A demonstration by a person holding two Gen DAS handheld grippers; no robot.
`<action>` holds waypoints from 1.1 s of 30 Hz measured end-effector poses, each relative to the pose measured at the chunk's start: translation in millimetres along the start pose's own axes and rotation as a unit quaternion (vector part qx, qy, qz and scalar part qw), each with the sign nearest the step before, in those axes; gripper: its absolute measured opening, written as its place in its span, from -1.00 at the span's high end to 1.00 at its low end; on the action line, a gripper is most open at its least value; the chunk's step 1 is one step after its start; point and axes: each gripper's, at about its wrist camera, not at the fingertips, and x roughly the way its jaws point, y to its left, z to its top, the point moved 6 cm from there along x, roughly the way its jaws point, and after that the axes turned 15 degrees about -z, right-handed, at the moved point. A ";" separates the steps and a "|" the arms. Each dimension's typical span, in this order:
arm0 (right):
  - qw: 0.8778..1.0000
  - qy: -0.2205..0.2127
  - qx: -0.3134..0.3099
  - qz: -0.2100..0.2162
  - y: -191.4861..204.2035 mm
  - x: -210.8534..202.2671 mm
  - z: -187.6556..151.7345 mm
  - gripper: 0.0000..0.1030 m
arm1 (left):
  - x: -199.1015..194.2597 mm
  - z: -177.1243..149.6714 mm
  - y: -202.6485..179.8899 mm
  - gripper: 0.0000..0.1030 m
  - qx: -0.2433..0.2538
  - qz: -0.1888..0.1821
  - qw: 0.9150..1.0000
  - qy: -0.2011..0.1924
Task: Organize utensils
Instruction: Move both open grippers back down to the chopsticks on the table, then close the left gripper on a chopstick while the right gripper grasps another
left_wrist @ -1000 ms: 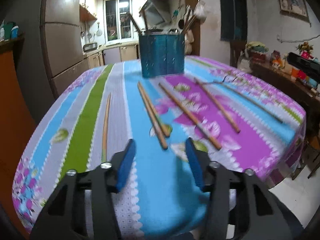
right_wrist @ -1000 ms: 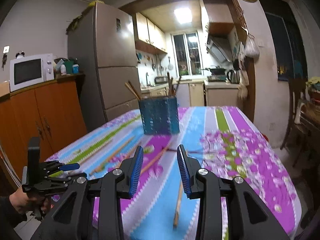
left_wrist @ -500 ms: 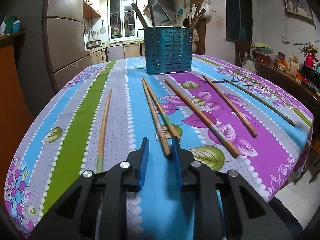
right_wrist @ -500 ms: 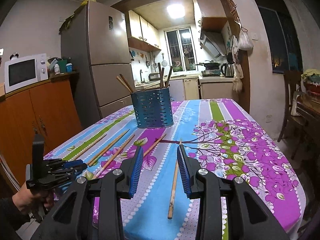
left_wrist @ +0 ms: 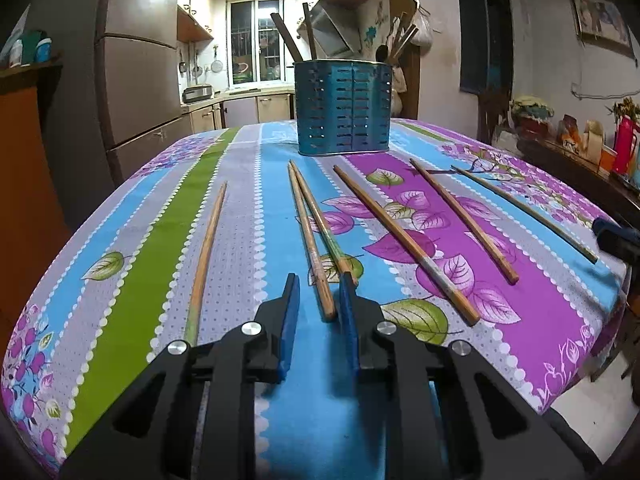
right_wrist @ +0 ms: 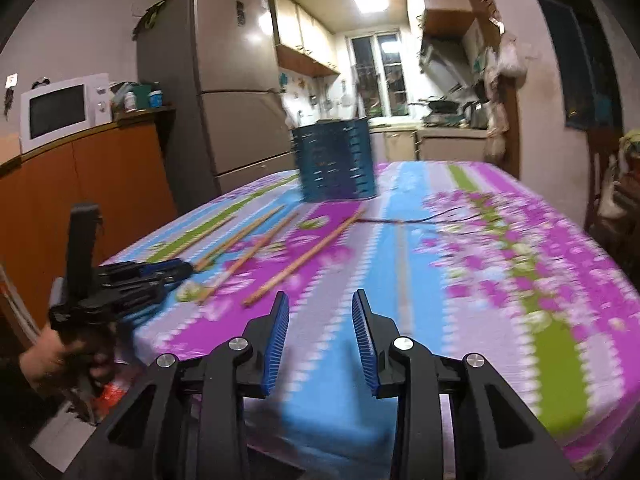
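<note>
Several wooden chopsticks lie on the flowered tablecloth (left_wrist: 248,240). A blue perforated utensil holder (left_wrist: 343,108) with a few utensils in it stands at the far side; it also shows, blurred, in the right wrist view (right_wrist: 335,160). My left gripper (left_wrist: 320,296) is low at the near table edge, its jaws narrowly open around the near end of a pair of chopsticks (left_wrist: 316,240), not clamped. My right gripper (right_wrist: 320,316) is open and empty above the near table edge. The left gripper also shows in the right wrist view (right_wrist: 176,270).
A single chopstick (left_wrist: 206,256) lies left of the pair, and others (left_wrist: 404,240) (left_wrist: 460,216) (left_wrist: 520,208) lie to the right. A fridge (right_wrist: 236,92), an orange cabinet with a microwave (right_wrist: 64,108) and a cluttered sideboard (left_wrist: 580,152) surround the table.
My left gripper came down and forward and narrowed its jaws around the chopstick pair's end. My right gripper has swung, its view now blurred; its jaws stay open.
</note>
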 end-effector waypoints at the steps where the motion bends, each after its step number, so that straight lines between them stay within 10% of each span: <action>1: 1.000 0.001 0.002 0.005 6.8 2.8 0.1 0.33 | -0.1 0.2 -0.1 0.65 -0.002 0.000 1.000 0.001; 12: 0.999 0.021 -0.010 -0.045 70.1 55.6 -6.4 0.33 | -1.5 1.3 -0.5 0.66 -0.007 -0.001 1.000 0.003; 17: 0.996 0.015 -0.003 -0.083 62.2 56.2 -8.3 0.76 | -1.9 -1.2 -1.2 0.70 -0.006 0.003 1.000 -0.012; 33: 0.995 0.000 0.019 -0.094 50.8 51.3 -11.4 0.86 | -6.9 -5.4 -5.6 0.88 -0.002 0.013 0.999 -0.053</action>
